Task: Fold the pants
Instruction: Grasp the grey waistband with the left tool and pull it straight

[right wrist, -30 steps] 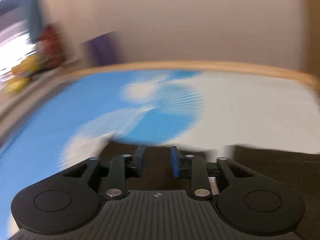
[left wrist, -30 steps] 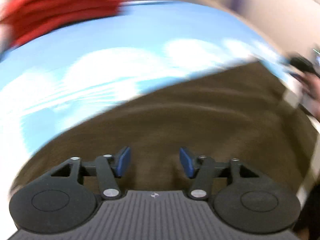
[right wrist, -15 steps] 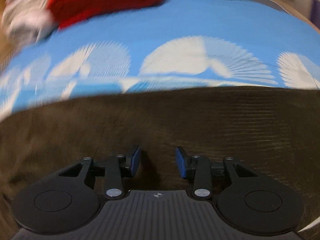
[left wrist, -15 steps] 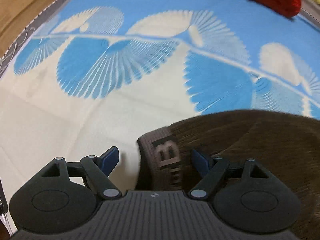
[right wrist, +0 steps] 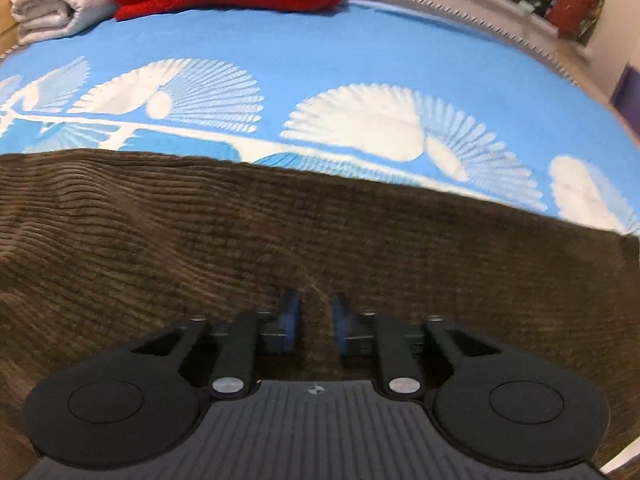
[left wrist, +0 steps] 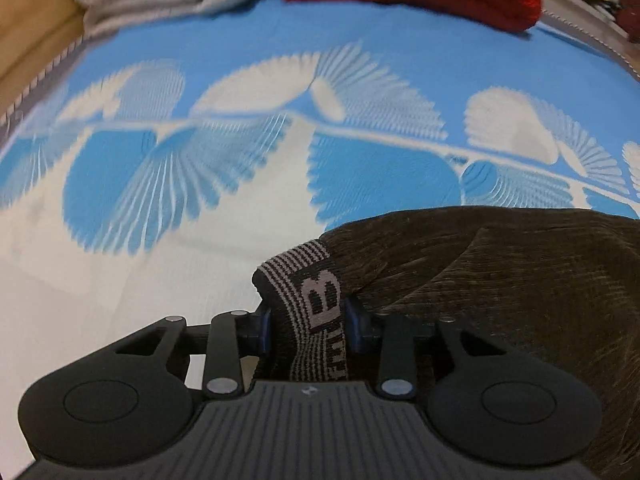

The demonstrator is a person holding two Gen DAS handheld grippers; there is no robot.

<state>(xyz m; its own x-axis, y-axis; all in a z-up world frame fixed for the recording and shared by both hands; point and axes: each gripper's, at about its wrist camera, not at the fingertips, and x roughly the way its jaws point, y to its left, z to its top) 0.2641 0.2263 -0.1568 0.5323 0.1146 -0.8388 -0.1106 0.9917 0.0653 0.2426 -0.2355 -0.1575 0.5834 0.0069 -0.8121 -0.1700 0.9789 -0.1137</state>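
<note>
Looking at these brown corduroy pants (right wrist: 320, 232) spread on the bed (right wrist: 360, 52): soft, floppy, probably a bit heavy. The elastic waistband (left wrist: 308, 300) seems the firmest hold, and the left gripper (left wrist: 306, 328) pinches it. The right gripper (right wrist: 314, 320) fingers are nearly together over a leg; can't tell if they've caught cloth.

Pants (right wrist: 280, 232): your brown corduroy pair, spread rumpled across the bed.
Waistband (left wrist: 316, 296): striped elastic with a "B", bunched upright at your left.
</note>
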